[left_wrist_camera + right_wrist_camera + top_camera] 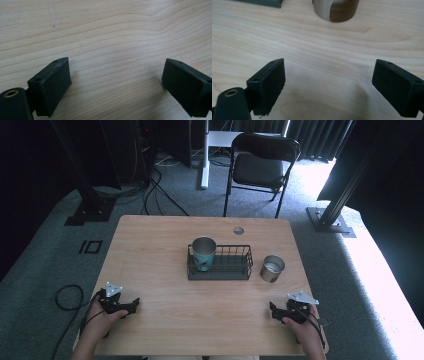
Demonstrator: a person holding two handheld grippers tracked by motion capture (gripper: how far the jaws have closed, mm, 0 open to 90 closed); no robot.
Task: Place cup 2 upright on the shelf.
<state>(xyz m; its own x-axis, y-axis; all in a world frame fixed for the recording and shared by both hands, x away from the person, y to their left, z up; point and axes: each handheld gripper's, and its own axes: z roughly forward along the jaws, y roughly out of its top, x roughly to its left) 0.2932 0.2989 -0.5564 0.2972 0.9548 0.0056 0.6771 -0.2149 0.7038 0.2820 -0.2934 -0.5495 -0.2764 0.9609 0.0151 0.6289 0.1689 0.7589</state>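
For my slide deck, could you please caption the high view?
Left gripper and right gripper rest open near the wooden table's front edge; teal cup in wire basket, steel cup beside.

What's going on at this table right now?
A person rests a gripper in each hand near the table's front edge. The left gripper and right gripper are both open and empty. A teal cup stands in the wire basket; a metal cup stands beside it, nearest the right gripper.
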